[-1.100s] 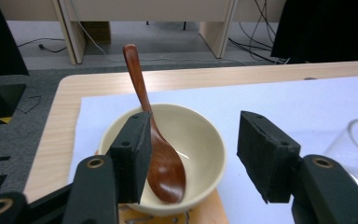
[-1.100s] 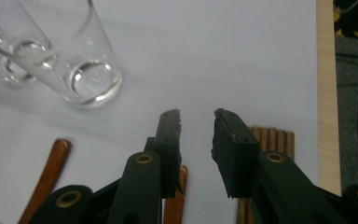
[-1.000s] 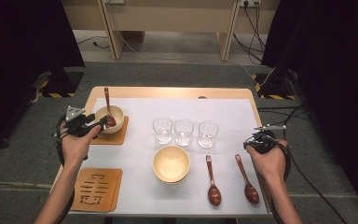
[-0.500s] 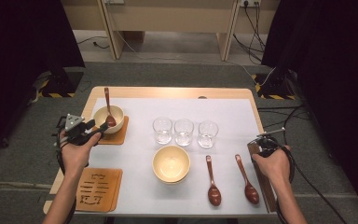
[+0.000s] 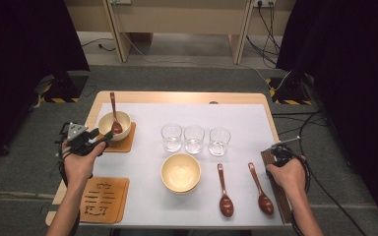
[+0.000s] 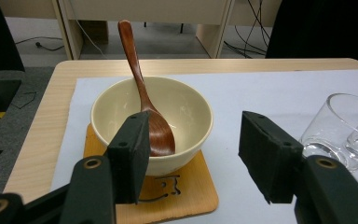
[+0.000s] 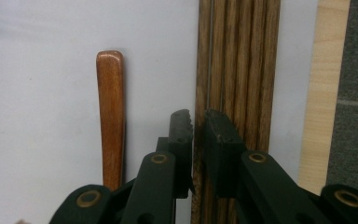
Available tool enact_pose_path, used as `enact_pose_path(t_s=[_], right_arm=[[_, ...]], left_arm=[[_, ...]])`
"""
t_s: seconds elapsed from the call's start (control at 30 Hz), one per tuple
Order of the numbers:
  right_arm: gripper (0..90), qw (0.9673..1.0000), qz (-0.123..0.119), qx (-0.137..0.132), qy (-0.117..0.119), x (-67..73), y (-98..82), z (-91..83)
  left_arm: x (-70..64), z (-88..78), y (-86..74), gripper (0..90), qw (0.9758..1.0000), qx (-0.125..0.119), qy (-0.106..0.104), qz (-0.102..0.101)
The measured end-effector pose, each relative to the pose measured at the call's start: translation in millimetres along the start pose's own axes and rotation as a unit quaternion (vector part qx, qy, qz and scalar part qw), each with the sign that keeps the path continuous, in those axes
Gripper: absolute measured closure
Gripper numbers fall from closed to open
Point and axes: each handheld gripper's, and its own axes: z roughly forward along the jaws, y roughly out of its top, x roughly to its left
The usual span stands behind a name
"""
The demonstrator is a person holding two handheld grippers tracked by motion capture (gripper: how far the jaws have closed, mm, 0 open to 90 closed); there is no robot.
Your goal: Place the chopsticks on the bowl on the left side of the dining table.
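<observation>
At the left edge of the worktop point(image 5: 177, 98), the left gripper point(image 5: 98, 139) was held in the person's left hand point(image 5: 78, 164), with its jaws spread wide and nothing between them. In the left gripper view the jaws stood just in front of the cream bowl point(image 6: 152, 122), one on each side of its near wall, without touching it. This bowl sat on a wooden coaster point(image 6: 186, 196) near the far left corner, and a brown spoon point(image 6: 144, 93) leaned inside it, with the handle rising over the far rim. A second coaster point(image 5: 103, 199) with cut-out marks lay at the near left corner. In the middle of the worktop stood three clear glasses point(image 5: 194, 139) in a row, and nearer to the person there was another cream bowl point(image 5: 180, 172). To the right of it lay two brown spoons point(image 5: 225, 191), side by side, with their handles pointing away. At the right edge lay a bundle of dark wooden chopsticks point(image 7: 237, 70). The right gripper point(image 7: 199, 122), held in the right hand point(image 5: 288, 174), had just been closing its jaws, and they were pinching one chopstick at the left side of the bundle.
</observation>
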Motion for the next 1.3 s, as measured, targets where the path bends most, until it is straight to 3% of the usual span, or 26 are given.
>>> enact_pose_path(t_s=[0.3,0.57,1.07,1.3], right_arm=[[80.9,0.9998,-0.013,0.010,-0.009,7.6,2.9,5.6],[80.9,0.9990,-0.011,0.039,-0.018,9.7,2.2,2.1],[80.8,0.9948,0.005,0.094,-0.040,16.1,1.4,4.5],[85.2,0.9930,-0.011,0.111,-0.041,17.9,6.3,6.1]], left_arm=[[-0.8,-0.6,-0.5,42.5,1.0000,0.000,-0.001,0.001],[-2.4,-2.0,1.0,42.4,1.0000,-0.003,-0.002,0.005],[-4.8,-4.0,2.2,42.1,0.9999,-0.008,-0.004,0.007],[-6.3,-8.0,0.0,42.1,0.9999,-0.007,-0.004,0.009]])
